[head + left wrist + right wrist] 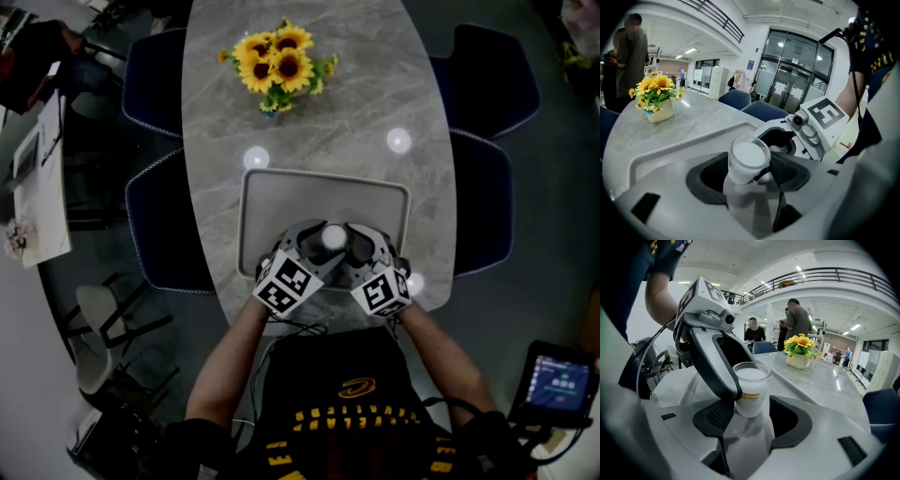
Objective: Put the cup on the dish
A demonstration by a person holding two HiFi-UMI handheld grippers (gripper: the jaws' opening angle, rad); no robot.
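Cup (334, 235): small, clear, white inside, upright, at the middle of the dish's near edge. Dish (309, 199): grey rectangular tray, lying flat.

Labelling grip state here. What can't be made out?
Head view: cup sides and base, covered by the left gripper and right gripper.
Right gripper view: cup's left side, behind the left gripper's jaw; own pad contact unclear.
Left gripper view: cup base on the tray, hidden by that gripper's body; pad contact unclear too.

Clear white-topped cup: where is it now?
Head view, centre: the clear white-topped cup is over the near edge of the grey rectangular tray, between the left gripper and right gripper.
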